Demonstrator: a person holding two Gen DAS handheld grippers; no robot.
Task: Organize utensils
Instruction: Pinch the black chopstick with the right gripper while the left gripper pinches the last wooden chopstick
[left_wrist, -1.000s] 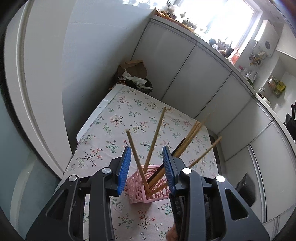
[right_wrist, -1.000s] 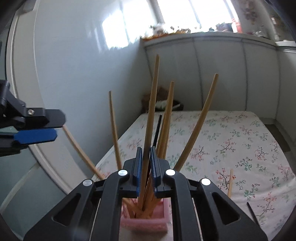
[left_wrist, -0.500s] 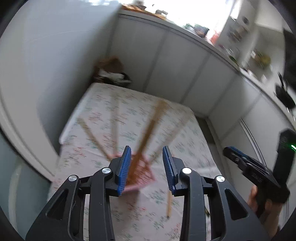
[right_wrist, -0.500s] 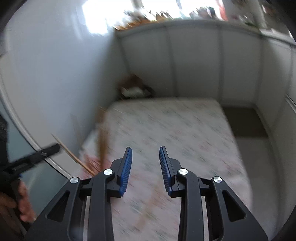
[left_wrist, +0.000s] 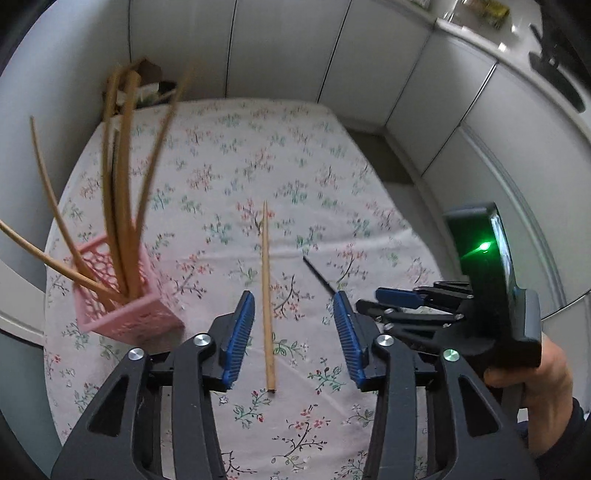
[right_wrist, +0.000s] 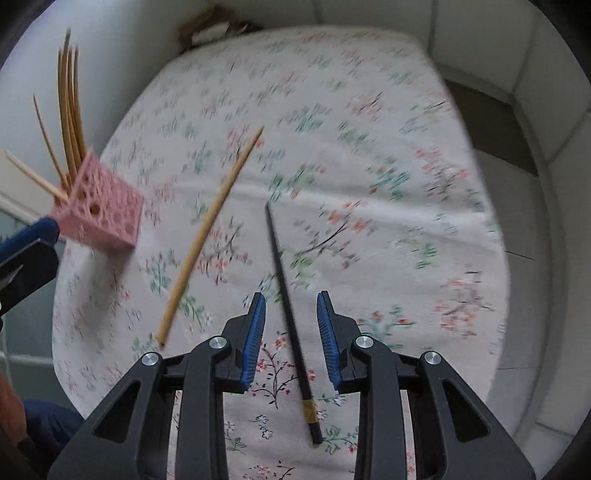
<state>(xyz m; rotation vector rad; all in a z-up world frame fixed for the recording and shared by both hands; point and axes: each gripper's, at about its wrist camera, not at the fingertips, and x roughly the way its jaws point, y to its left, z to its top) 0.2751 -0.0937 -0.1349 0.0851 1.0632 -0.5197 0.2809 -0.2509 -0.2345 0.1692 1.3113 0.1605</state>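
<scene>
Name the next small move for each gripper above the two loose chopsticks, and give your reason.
Probably lower and close: the left gripper straddles the wooden chopstick, the right gripper the black chopstick. Both lie on the cloth, outside the pink holder.

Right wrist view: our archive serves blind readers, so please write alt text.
An open claw hovers over a black chopstick lying on a floral tablecloth. A wooden chopstick lies left of it, near a pink holder of chopsticks.
</scene>
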